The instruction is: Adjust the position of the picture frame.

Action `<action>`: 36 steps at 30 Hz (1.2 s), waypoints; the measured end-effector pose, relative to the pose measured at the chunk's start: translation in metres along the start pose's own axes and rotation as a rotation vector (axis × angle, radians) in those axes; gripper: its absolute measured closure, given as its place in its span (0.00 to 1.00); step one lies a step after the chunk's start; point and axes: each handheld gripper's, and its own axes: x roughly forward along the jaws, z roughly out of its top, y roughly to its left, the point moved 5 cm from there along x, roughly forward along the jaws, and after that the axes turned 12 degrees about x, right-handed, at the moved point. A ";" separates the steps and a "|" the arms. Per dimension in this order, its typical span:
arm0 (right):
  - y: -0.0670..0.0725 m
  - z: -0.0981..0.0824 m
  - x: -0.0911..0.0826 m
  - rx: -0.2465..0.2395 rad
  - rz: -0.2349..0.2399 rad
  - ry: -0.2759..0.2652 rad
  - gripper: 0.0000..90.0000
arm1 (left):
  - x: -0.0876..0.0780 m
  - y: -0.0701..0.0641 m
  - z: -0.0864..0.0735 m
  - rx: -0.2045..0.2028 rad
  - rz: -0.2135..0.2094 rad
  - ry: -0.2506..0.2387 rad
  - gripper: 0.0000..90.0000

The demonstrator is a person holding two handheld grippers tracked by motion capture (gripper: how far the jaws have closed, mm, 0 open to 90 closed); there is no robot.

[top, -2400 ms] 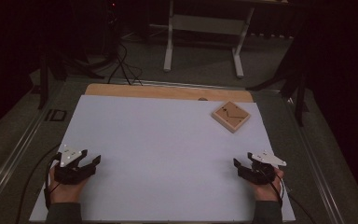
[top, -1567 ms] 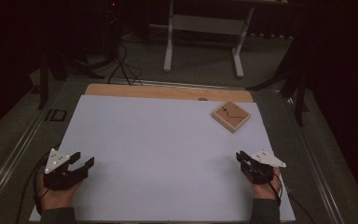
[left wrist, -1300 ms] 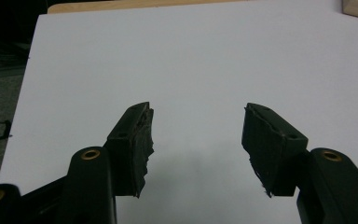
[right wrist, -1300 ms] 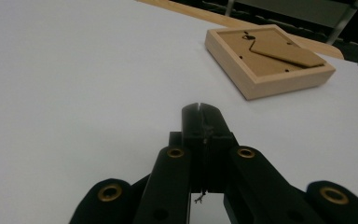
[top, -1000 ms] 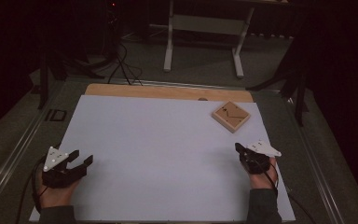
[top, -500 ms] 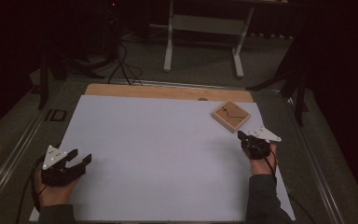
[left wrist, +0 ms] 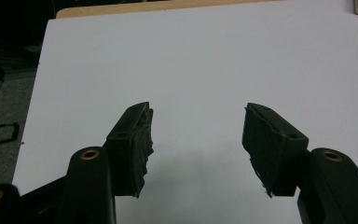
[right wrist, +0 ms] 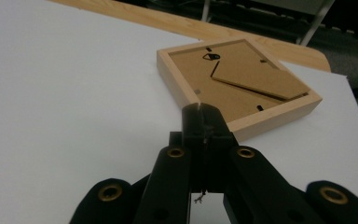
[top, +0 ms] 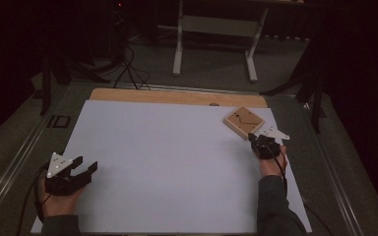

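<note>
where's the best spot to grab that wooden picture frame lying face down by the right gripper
Judging by its pose, grip the raised wooden rim of the picture frame, jaws straddling the near side wall. It lies flat, back up, so only that narrow rim stands proud. The right gripper is shut at the near corner and must open first; come from the person's side, avoiding the loose stand flap.

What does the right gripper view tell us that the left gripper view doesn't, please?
The right gripper view shows the right gripper shut, its tips at the near edge of the wooden picture frame, which lies back side up with its stand flap and hanger visible. The left gripper view shows the left gripper open over bare surface, nothing between its jaws. Both show the white sheet and the table's wooden far edge.
</note>
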 end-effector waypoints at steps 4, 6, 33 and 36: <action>-0.004 -0.001 0.010 0.005 -0.013 0.018 1.00 | 0.001 0.000 0.000 0.001 0.000 0.004 0.47; -0.006 0.001 0.014 0.016 -0.018 0.021 1.00 | 0.001 0.000 -0.001 0.000 -0.001 0.003 0.47; -0.014 0.013 0.053 0.013 -0.098 0.159 1.00 | -0.005 0.008 -0.005 -0.039 0.015 -0.012 0.47; -0.012 0.012 0.051 0.005 -0.084 0.163 1.00 | -0.005 0.007 -0.005 -0.040 0.016 -0.011 0.47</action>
